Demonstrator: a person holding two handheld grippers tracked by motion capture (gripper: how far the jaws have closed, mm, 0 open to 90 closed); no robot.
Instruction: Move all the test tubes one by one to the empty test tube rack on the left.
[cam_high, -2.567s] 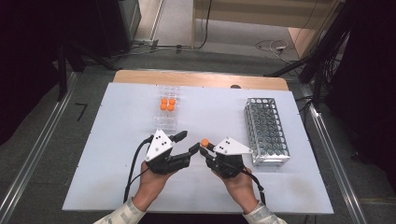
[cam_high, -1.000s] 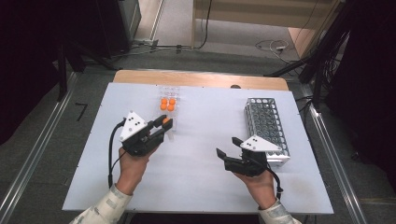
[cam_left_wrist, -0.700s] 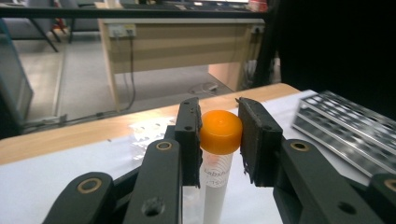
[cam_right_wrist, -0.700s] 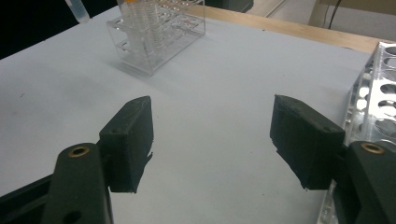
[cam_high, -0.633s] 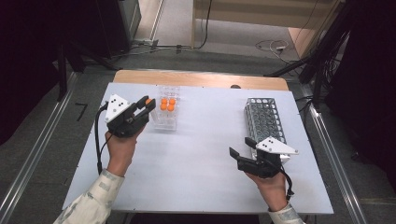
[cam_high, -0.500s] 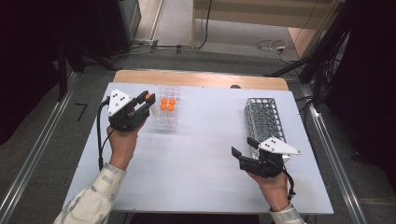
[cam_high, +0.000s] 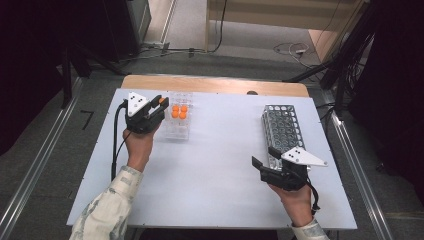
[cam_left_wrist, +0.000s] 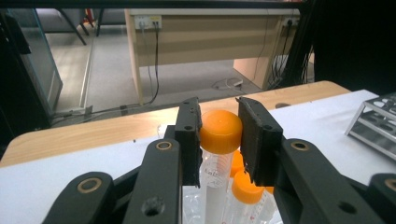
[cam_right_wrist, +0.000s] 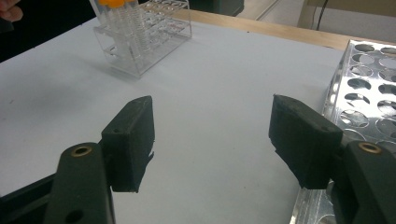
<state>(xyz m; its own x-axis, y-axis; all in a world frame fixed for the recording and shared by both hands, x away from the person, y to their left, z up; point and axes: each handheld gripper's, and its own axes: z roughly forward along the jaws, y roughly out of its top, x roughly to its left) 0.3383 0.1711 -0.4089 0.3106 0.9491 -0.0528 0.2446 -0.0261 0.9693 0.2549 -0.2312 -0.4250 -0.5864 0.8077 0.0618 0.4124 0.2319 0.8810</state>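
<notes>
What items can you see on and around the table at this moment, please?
Held tube: one, clear with orange cap, clamped between the left gripper's jaws just above the clear rack.
Racked tubes: four orange caps, clustered in the clear rack.
Clear rack: one, transparent plastic, far left part of the table.
Metal rack: one, silver, its visible holes empty, right side of the table.
Table: one, white top with a wooden far edge.
Wooden desk: one, light wood, on the floor beyond the table.
Left gripper: black, shut on the held tube, beside the clear rack.
Right gripper: black, jaws apart and empty, beside the metal rack's near end.
</notes>
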